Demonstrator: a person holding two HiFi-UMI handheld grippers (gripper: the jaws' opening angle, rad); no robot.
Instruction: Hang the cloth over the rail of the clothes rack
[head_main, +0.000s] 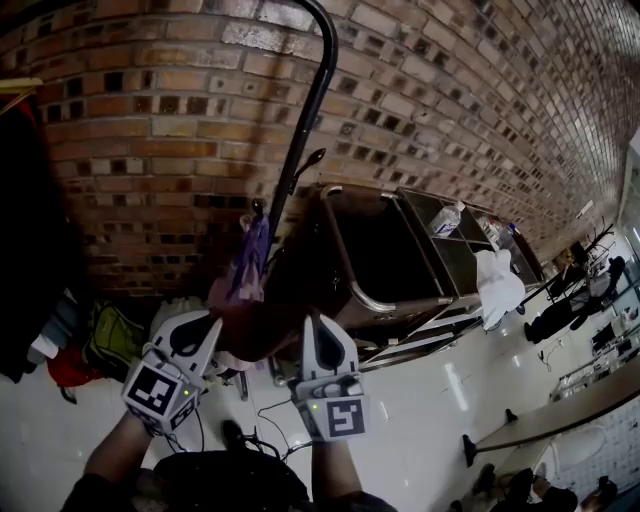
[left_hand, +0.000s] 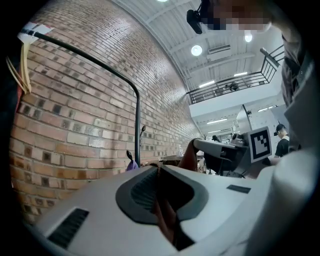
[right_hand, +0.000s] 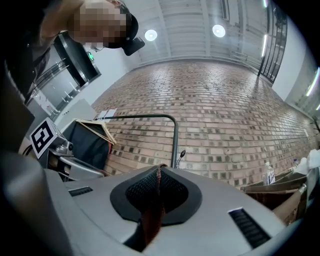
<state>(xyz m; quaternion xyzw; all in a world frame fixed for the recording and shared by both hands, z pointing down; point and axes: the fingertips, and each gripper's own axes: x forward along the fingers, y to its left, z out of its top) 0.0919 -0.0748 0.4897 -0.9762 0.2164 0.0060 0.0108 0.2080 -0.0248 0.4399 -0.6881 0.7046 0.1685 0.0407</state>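
A dark reddish-brown cloth (head_main: 262, 338) is stretched between my two grippers, in front of the brick wall. My left gripper (head_main: 205, 325) is shut on its left edge, and the fabric (left_hand: 167, 220) shows pinched between the jaws in the left gripper view. My right gripper (head_main: 315, 325) is shut on the other edge, where a strip of cloth (right_hand: 151, 212) runs down between its jaws. The rack's black rail (head_main: 305, 110) rises above and behind the cloth. It appears as a bent post (left_hand: 137, 115) in the left gripper view and as a curved bar (right_hand: 175, 137) in the right gripper view. The cloth hangs below the rail, apart from it.
A metal-framed cart (head_main: 400, 260) with a white cloth (head_main: 498, 285) and a bottle stands to the right. A purple item (head_main: 250, 258) hangs by the rack post. A dark garment on a wooden hanger (right_hand: 90, 142) hangs on the rail's left end. Bags (head_main: 110, 340) lie on the floor.
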